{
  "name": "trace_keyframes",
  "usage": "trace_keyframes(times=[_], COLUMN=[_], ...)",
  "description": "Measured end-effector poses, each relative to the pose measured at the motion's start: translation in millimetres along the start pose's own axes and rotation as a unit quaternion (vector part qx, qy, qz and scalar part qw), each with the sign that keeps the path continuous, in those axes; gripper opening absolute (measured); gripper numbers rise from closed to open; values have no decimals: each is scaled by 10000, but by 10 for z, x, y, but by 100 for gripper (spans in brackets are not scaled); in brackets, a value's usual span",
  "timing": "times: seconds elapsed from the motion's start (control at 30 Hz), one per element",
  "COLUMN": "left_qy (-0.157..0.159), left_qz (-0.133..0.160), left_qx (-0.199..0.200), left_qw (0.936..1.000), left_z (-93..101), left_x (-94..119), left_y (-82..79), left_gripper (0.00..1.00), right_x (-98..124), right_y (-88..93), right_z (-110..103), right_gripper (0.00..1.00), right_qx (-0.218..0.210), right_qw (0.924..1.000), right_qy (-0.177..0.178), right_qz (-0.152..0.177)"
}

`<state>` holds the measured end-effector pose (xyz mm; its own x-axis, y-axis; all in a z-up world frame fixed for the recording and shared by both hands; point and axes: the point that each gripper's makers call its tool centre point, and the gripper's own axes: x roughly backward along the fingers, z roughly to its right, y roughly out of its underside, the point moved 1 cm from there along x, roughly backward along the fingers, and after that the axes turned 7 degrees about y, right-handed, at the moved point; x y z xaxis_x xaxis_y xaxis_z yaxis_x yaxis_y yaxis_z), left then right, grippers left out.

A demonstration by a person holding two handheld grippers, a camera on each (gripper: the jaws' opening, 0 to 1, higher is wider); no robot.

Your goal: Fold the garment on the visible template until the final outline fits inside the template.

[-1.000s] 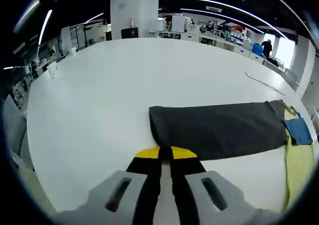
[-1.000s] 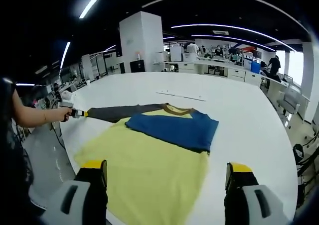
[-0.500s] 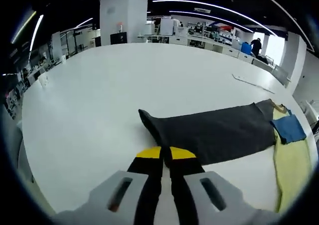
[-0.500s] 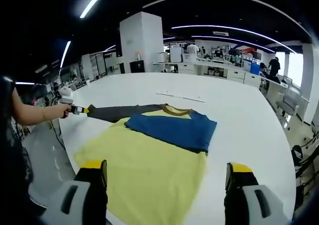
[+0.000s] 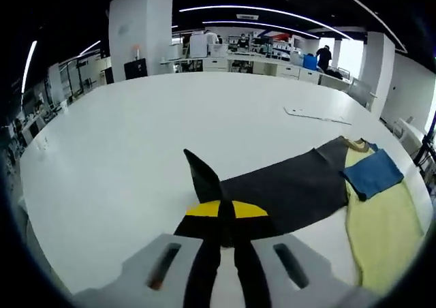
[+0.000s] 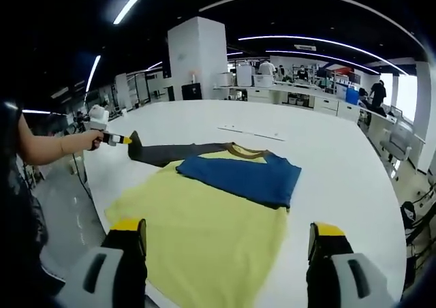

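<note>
The garment lies flat on the white table: a yellow body, a blue sleeve folded across its chest, and a dark grey sleeve stretched out to the left. My left gripper is shut on the grey sleeve near its cuff, whose tip stands up off the table. In the right gripper view that left gripper hangs above the table's left edge, held by a person's hand. My right gripper stands wide open over the yellow hem, holding nothing.
A thin pale strip lies on the table beyond the collar, also seen as the strip in the left gripper view. Bare white table spreads left of the sleeve. A white pillar and desks stand behind.
The left gripper has lifted the grey sleeve's cuff off the table and carried it toward the garment body. The right gripper stays open in place.
</note>
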<state>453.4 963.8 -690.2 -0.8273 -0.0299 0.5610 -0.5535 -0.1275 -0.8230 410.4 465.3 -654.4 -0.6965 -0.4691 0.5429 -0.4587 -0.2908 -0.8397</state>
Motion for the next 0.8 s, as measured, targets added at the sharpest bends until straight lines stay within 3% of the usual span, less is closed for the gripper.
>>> trace_keyframes(times=[0.23,0.37,0.8], left_qy=[263,673,1042], left_qz=[63,228,198], left_qx=[-201,-288,-710], left_qw=[9994,9971,9918], left_z=[241,526,1129], left_x=[-120,-200,-361], left_y=[-154,-294,-495], left_gripper=[1,1,1], right_x=[19,44,86], right_y=[33,50,129], right_z=[-37,-49,-16], right_gripper=[100,100,100], right_qx=[-22,-9,-28], right_qw=[10000,10000,10000], right_qy=[-50,-68,-31], right_qz=[0,13,-11])
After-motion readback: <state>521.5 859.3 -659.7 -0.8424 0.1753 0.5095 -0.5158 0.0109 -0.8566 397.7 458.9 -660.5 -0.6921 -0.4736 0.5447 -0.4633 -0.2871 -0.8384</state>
